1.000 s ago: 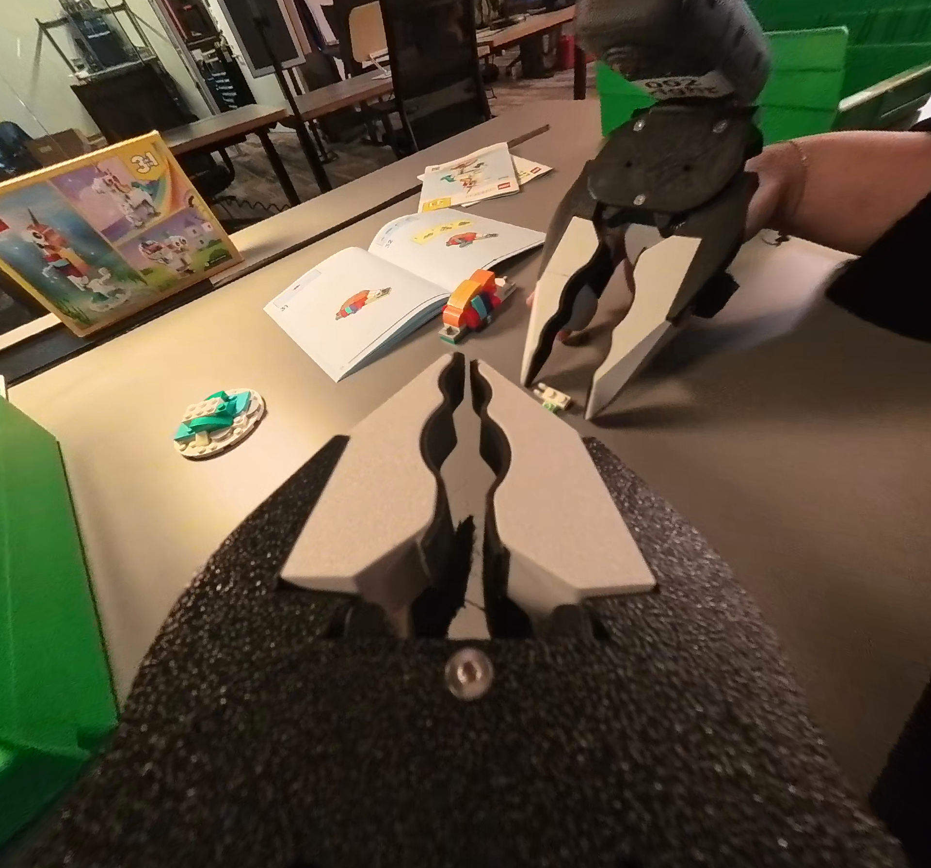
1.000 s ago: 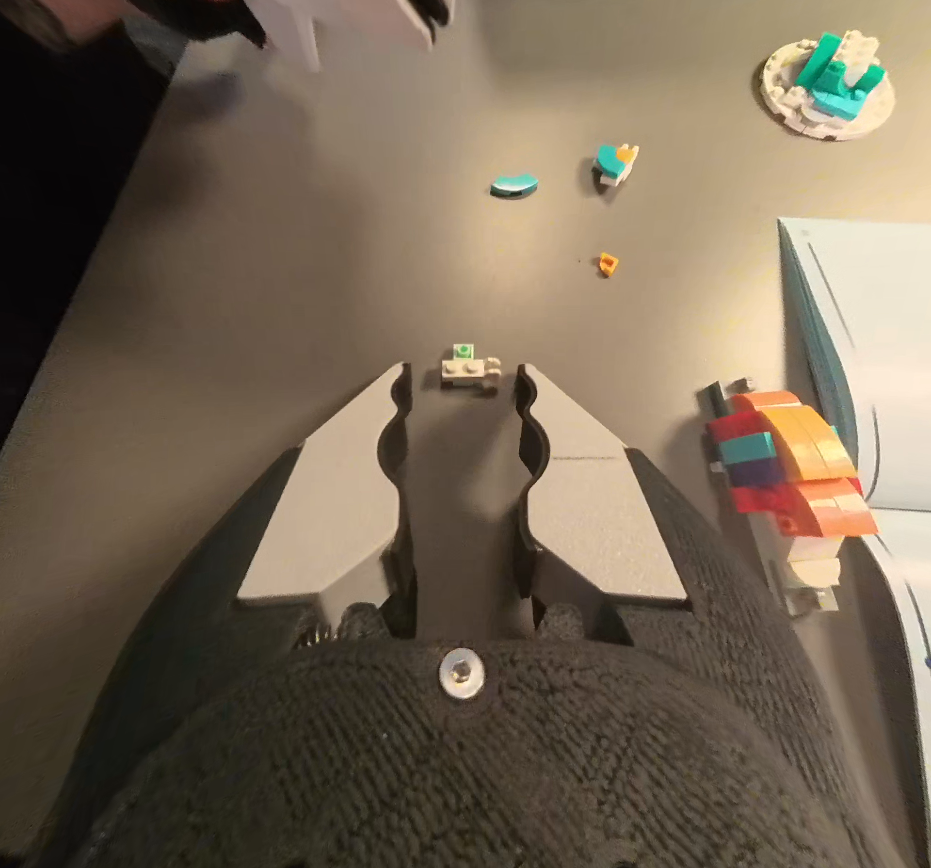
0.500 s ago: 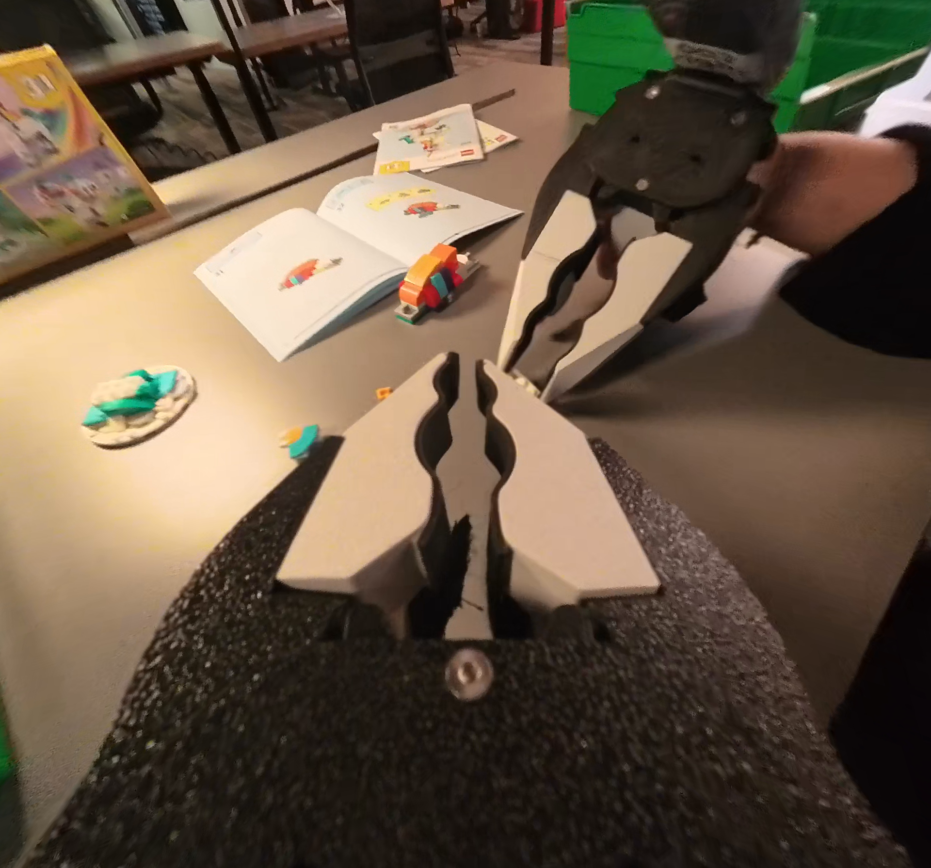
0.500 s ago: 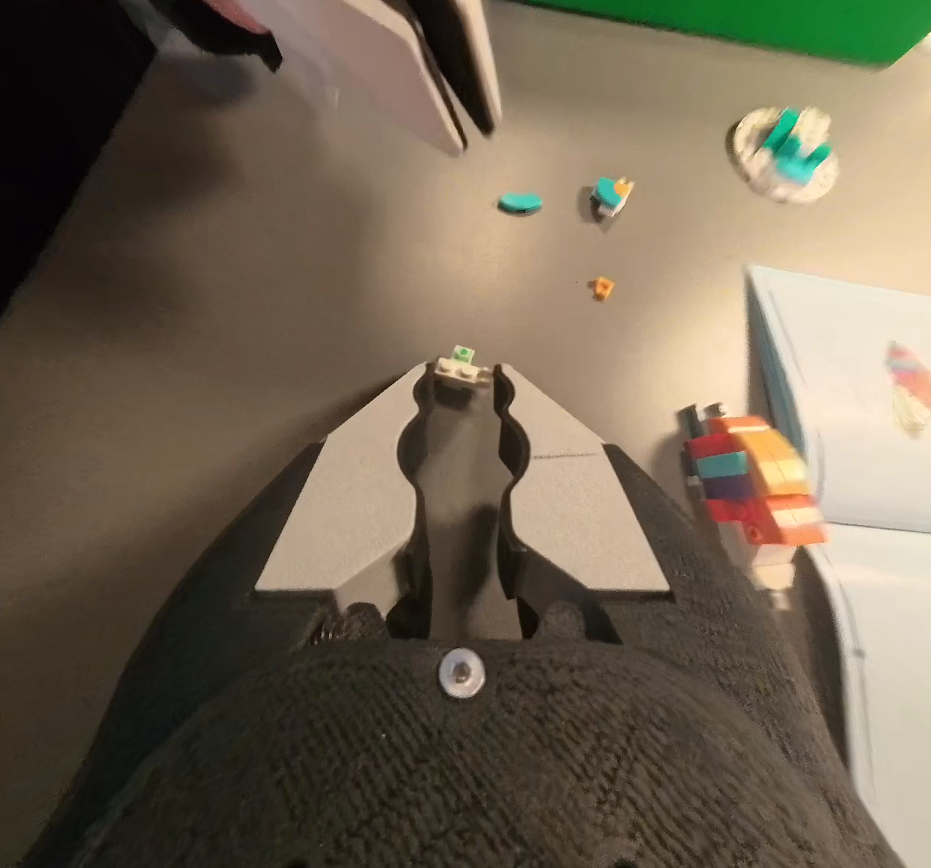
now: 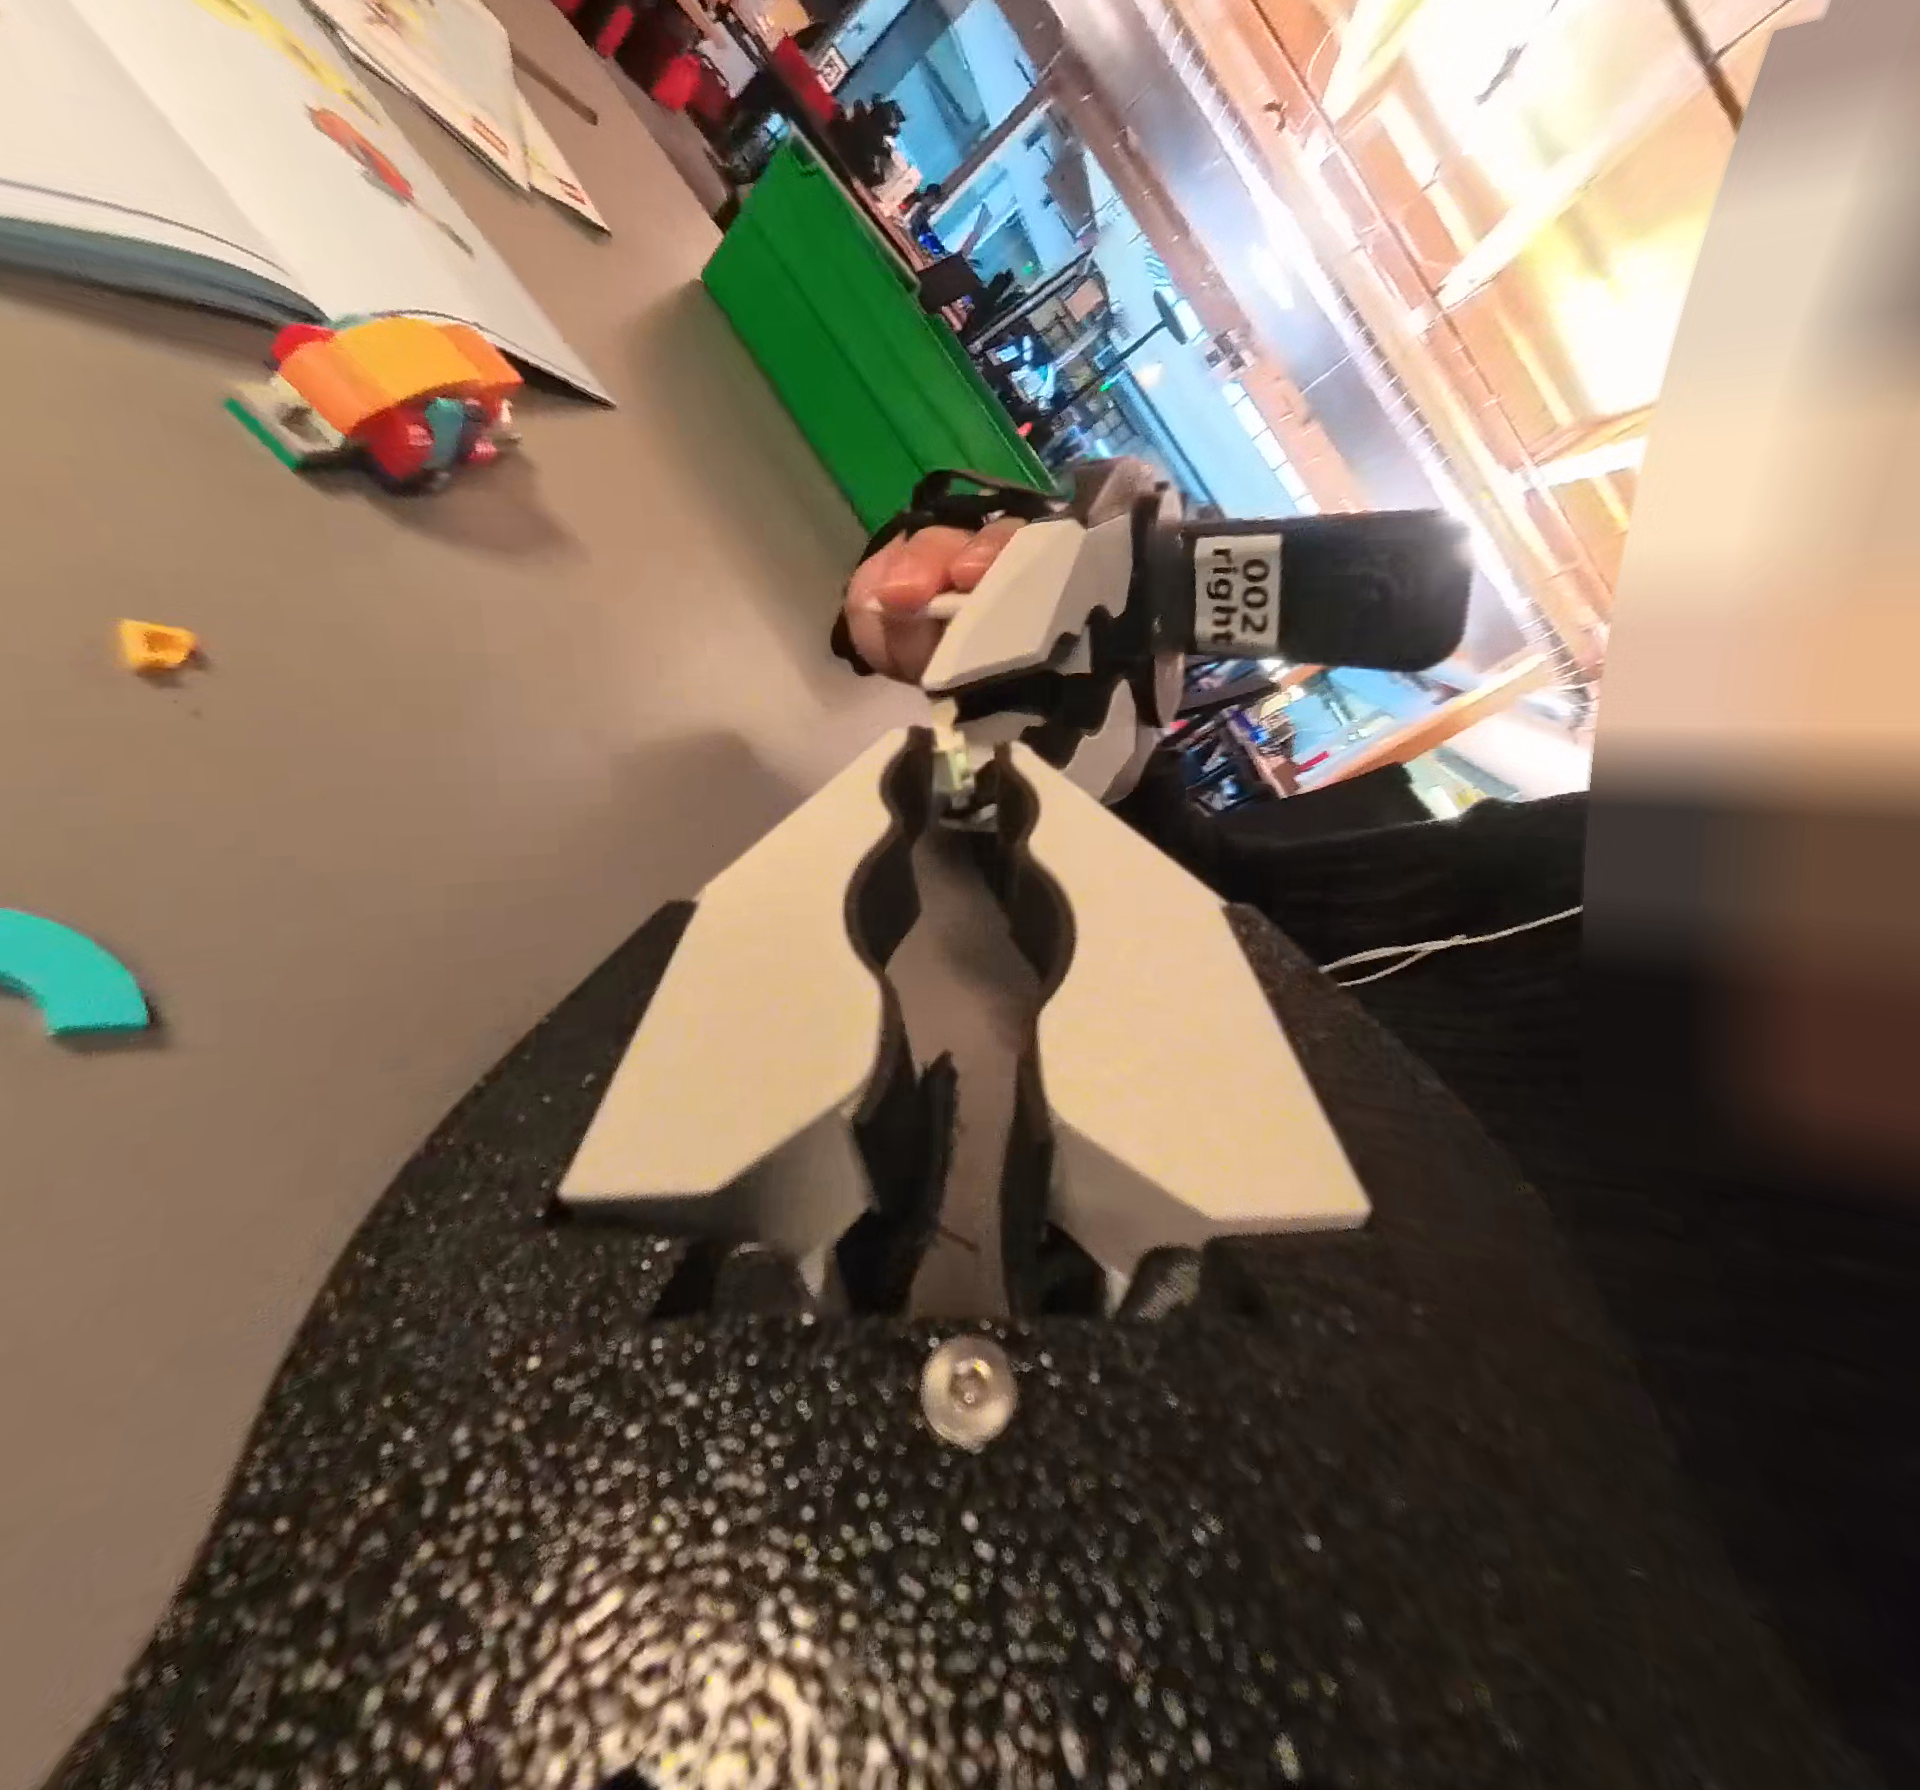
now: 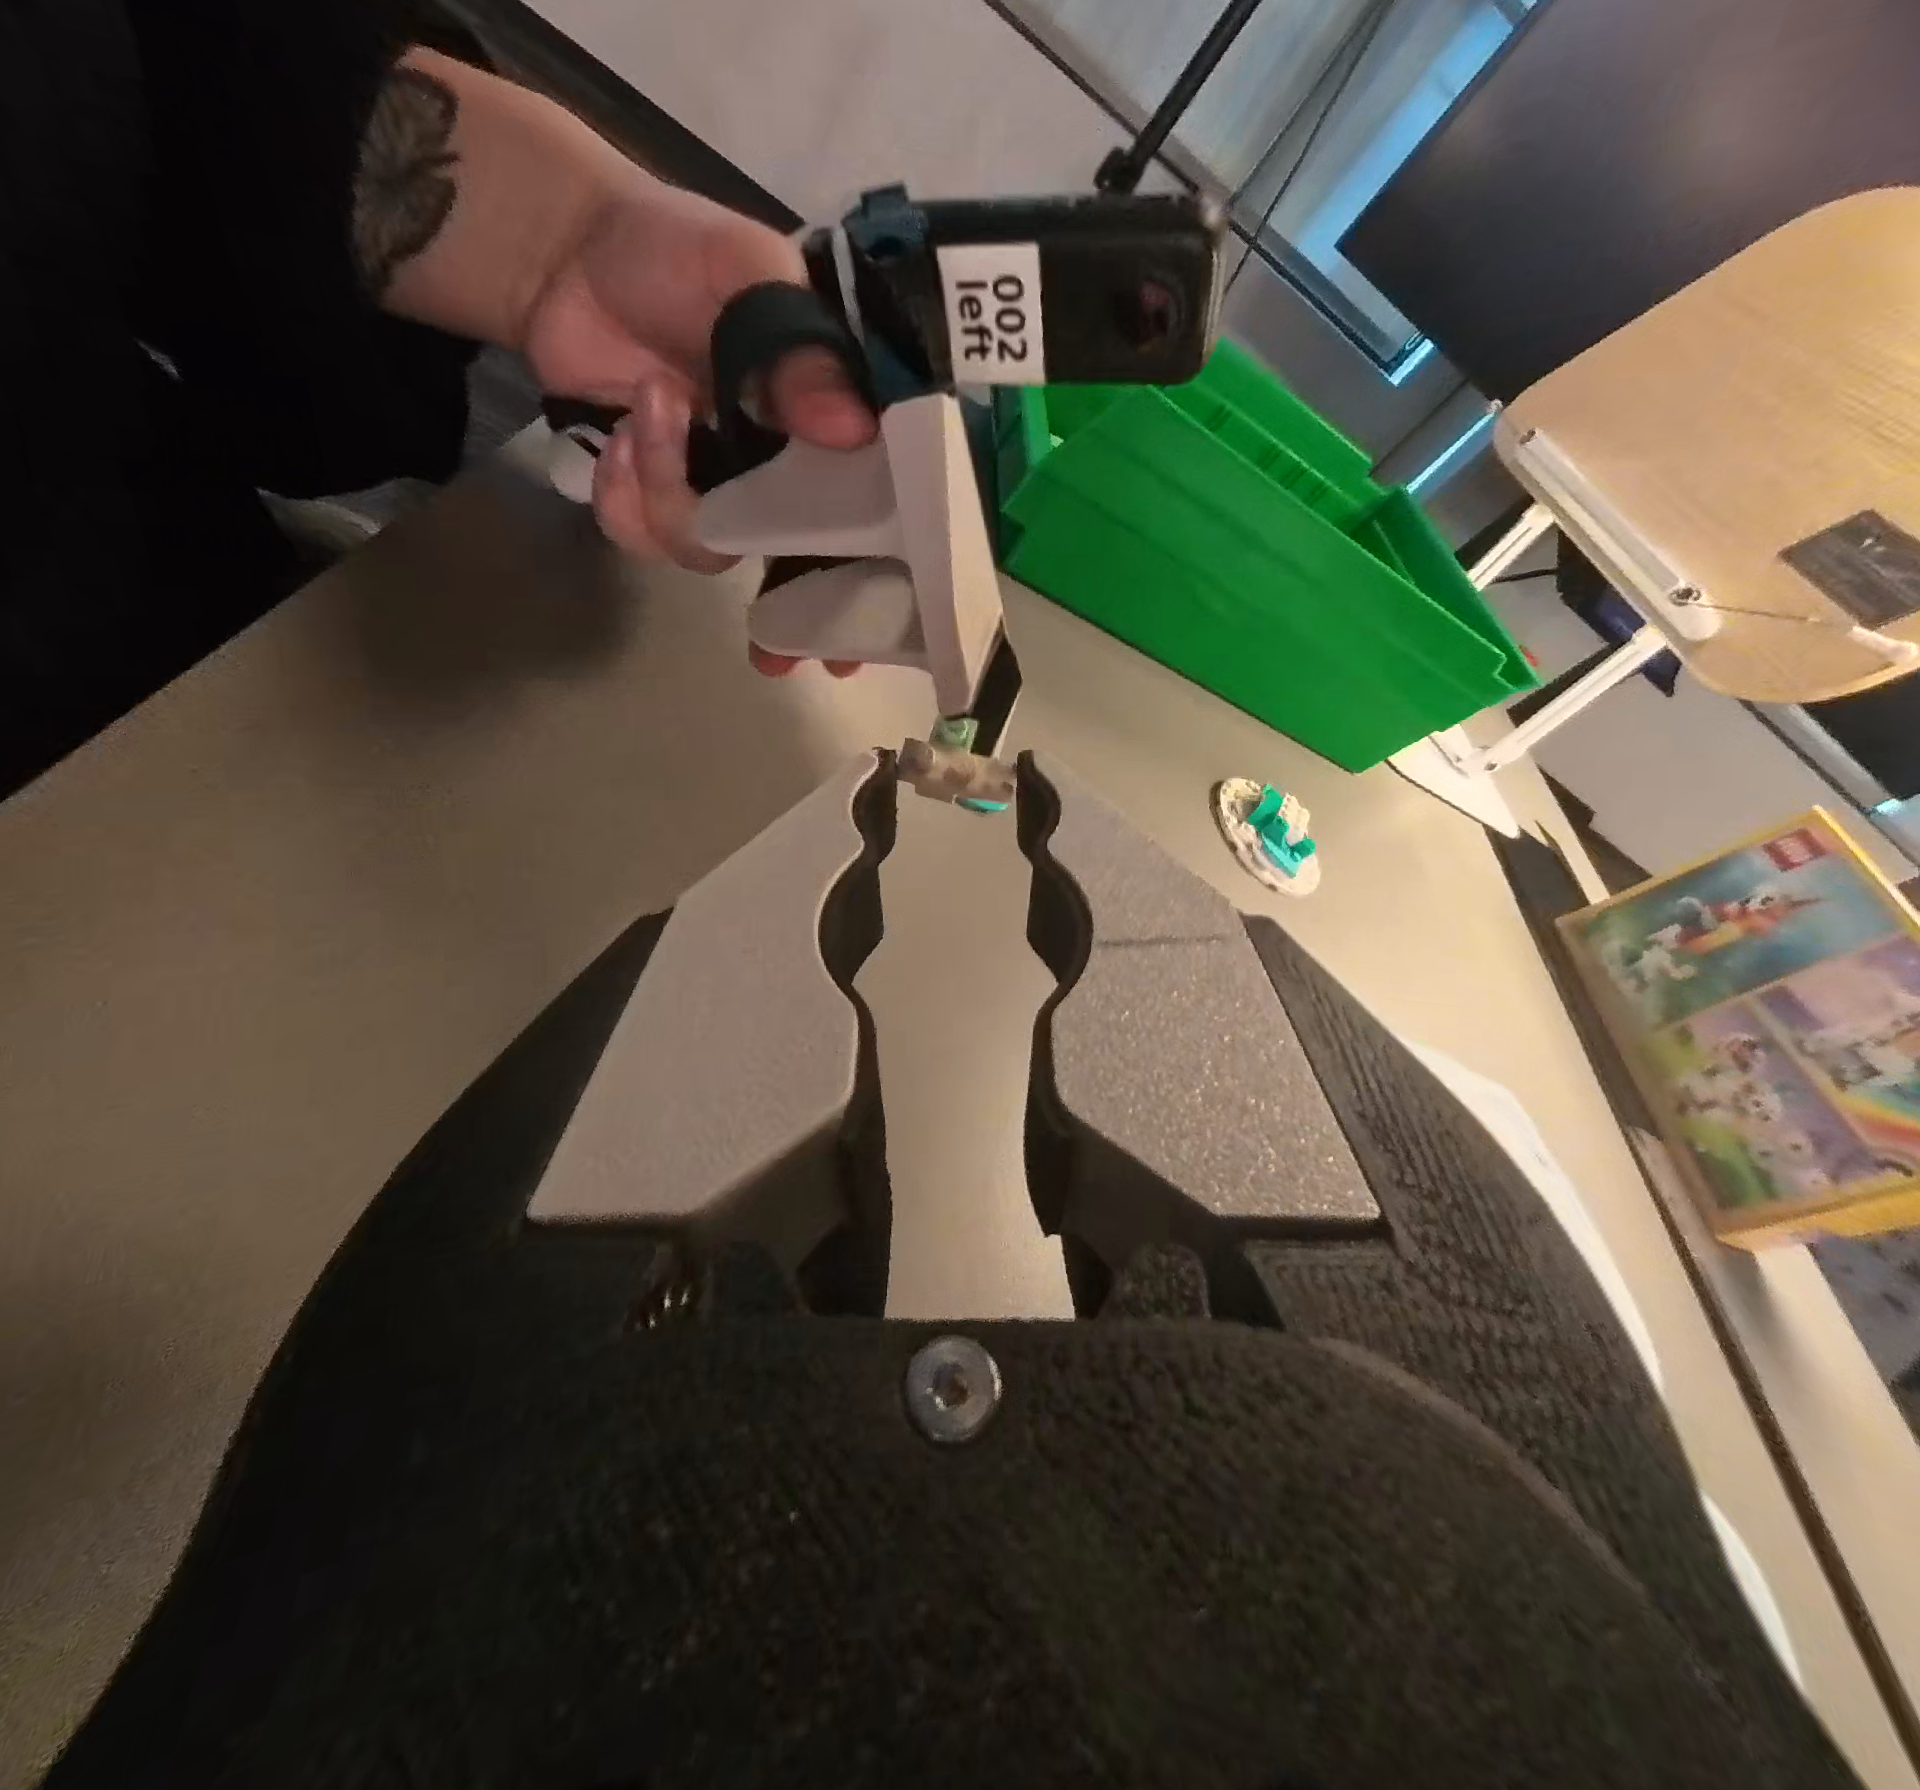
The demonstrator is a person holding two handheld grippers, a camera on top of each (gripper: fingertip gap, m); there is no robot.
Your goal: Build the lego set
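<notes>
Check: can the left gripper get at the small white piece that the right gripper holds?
Probably yes. The white piece sits across the right gripper's tips in mid-air with its top exposed. The left gripper has its tips at it, and nothing lies between.

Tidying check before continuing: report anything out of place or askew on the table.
Only loose bits: a teal curved piece and a small orange piece lie scattered on the table, apart from the colourful model. Nothing looks damaged.

A small white lego piece (image 6: 954,772) with a green stud on top is held raised above the counter (image 6: 312,805); a teal bit is seen beneath it.
</notes>
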